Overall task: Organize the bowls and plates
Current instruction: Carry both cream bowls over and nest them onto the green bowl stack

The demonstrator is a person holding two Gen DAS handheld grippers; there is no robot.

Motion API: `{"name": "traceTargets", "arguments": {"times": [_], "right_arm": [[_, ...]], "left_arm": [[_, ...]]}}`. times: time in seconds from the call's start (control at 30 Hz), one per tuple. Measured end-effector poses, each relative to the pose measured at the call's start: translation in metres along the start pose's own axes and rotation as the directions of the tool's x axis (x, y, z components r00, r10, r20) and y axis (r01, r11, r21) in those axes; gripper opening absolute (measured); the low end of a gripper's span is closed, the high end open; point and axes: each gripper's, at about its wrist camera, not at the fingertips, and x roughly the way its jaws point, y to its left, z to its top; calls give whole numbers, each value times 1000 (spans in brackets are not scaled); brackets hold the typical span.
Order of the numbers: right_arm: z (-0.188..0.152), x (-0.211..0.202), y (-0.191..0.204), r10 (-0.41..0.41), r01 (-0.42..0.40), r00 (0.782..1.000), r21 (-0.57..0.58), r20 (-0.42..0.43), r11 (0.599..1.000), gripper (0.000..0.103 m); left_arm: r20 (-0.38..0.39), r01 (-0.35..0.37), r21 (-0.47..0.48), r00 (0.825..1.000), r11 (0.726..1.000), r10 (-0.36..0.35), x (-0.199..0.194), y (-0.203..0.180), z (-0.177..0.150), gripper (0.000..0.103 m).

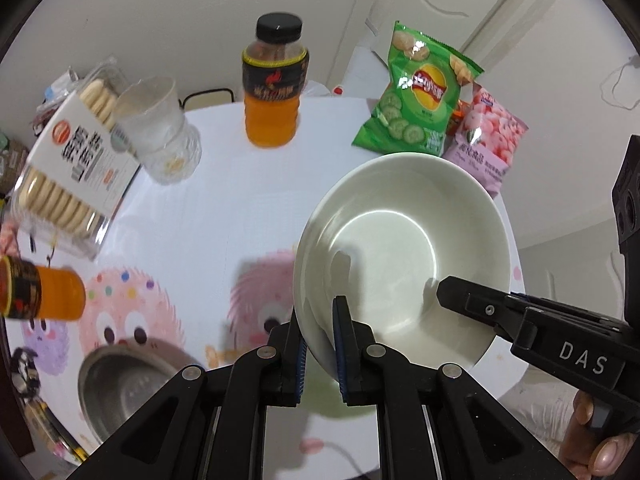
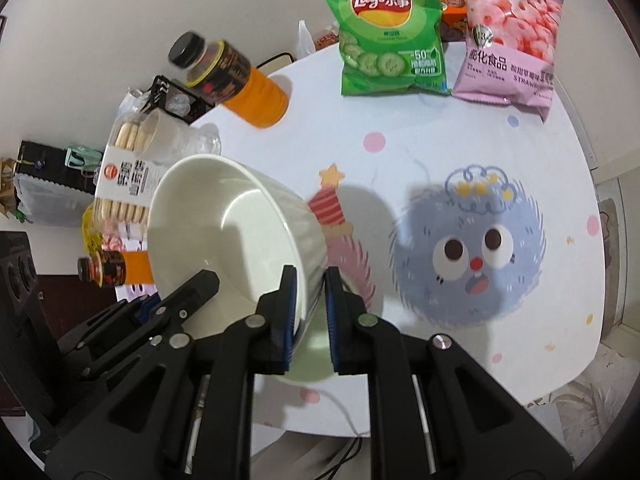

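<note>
Left gripper [image 1: 322, 350]: your pads pinch the near rim of the white bowl [image 1: 400, 256], clamped on the wall.
Right gripper [image 2: 310, 312]: yours grips the same bowl's [image 2: 228, 232] opposite rim, clenched too.
Bowl: tilted, lifted over the table's [image 2: 460, 148] near edge.
Steel bowl [image 1: 124, 388]: sits at the table's near-left edge.
</note>
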Motion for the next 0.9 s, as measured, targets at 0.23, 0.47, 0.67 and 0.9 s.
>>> {"name": "traceTargets", "arguments": {"times": [0.23, 0.47, 0.67, 0.9], "right_arm": [[-29, 8, 6, -11, 11, 999, -5, -31, 1000, 16], [-41, 17, 3, -30, 30, 998, -7, -53, 1000, 16], [-43, 24, -1, -37, 37, 997, -7, -73, 999, 16], [-42, 31, -5, -42, 42, 995, -9, -96, 999, 16]], "left_arm": [[-21, 0, -14, 1000, 1000, -1, 2, 10, -29, 12], [-28, -34, 27, 999, 999, 35, 10, 5, -39, 12], [-51, -26, 14, 998, 1000, 27, 18, 8, -40, 12], [-68, -28, 7, 997, 1000, 28, 26, 7, -40, 12]]}}
